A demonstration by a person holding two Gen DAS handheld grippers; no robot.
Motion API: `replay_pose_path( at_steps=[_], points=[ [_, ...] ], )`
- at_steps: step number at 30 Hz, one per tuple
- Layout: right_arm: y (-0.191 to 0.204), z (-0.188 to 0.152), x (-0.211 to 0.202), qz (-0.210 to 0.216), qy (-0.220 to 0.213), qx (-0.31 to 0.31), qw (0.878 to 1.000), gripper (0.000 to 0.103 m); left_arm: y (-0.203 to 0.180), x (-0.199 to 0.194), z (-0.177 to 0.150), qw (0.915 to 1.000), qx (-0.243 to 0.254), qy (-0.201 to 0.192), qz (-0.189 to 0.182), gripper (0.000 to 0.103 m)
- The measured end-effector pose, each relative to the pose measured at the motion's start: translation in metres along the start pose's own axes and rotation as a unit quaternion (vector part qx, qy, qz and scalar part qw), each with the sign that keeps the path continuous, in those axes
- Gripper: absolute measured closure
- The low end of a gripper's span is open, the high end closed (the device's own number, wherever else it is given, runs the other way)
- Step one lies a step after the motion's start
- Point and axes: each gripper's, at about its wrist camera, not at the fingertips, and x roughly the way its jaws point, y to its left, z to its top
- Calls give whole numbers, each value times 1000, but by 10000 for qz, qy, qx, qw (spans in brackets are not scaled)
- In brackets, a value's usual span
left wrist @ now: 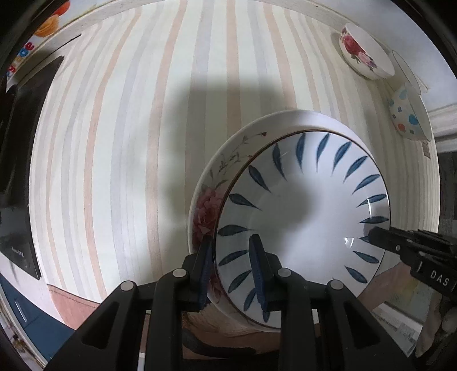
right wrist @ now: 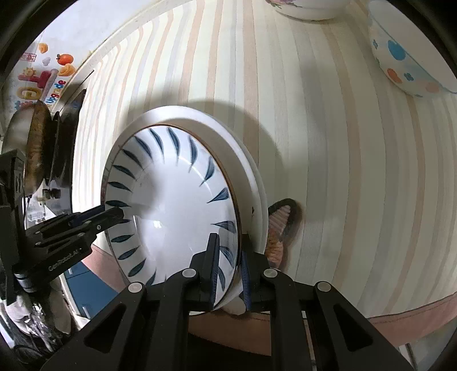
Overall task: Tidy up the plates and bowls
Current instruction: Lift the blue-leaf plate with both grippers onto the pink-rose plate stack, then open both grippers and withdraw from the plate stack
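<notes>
A blue-leaf plate [left wrist: 302,217] lies nested on a larger floral plate [left wrist: 208,205] on the striped tablecloth. My left gripper [left wrist: 231,274] is shut on the near rim of the stacked plates, one finger inside and one outside. My right gripper [right wrist: 230,271] is shut on the opposite rim of the same stack [right wrist: 177,199]; it also shows in the left wrist view [left wrist: 374,237]. A rose-patterned bowl [left wrist: 362,54] and a dotted bowl [left wrist: 408,114] stand at the far right of the table.
The striped tablecloth [left wrist: 142,142] covers the table. A dark cooktop [left wrist: 22,148] with a pan [right wrist: 31,148] stands at the left edge. The dotted bowl [right wrist: 405,57] and the rose bowl [right wrist: 305,8] sit at the far side in the right wrist view.
</notes>
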Motion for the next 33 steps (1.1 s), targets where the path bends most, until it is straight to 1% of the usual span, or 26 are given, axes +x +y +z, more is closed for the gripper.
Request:
replay_pose_path(
  at_steps=[5,9,13,16,18,20,21,22,23,24,26,29,30,31,32,33],
  points=[
    [-1,1,-2,-2,14,-81,10000,86,2,-1,0,9999,-137,-62,62,80],
    [5,-2,-7,-186,-40,-170,9997,86,1,-10,-5,9995,-216,-188,154,80],
    [15,-5,-20,-337,-209,-311,9987,86,0,-25,-13,9990,-199,-361,175,80],
    [25,-11,-32,-456,-329,-385,9977,86,-7,-46,-26,9979,-124,-578,257,79],
    [34,-21,-45,-512,-469,-450,9966,82,-11,-61,-36,9970,-66,-731,263,79],
    [43,-33,-59,-539,-623,-461,9955,69,-15,-75,-47,9960,-11,-859,245,79],
    [47,-40,-66,-543,-696,-466,9950,65,-18,-85,-55,9954,31,-935,196,79],
    [51,-47,-74,-544,-777,-478,9943,59,-21,-92,-61,9949,55,-997,165,79],
    [54,-54,-82,-556,-868,-473,9935,53,-23,-100,-67,9941,85,-1069,164,77],
    [57,-61,-90,-572,-959,-480,9926,49,-25,-110,-75,9931,133,-1153,187,77],
    [62,-74,-105,-586,-1130,-488,9907,36,-28,-125,-82,9918,173,-1261,127,74],
    [69,-96,-129,-583,-1373,-443,9878,26,-32,-141,-97,9895,217,-1420,126,70],
    [70,-103,-136,-553,-1421,-418,9874,25,-32,-148,-104,9888,226,-1472,130,68],
    [73,-110,-141,-529,-1463,-396,9870,22,-32,-153,-108,9882,228,-1509,104,61],
    [75,-117,-146,-524,-1506,-379,9865,20,-34,-159,-114,9877,235,-1544,92,50],
    [78,-125,-151,-532,-1548,-374,9858,19,-33,-163,-120,9870,238,-1586,102,44]
  ],
)
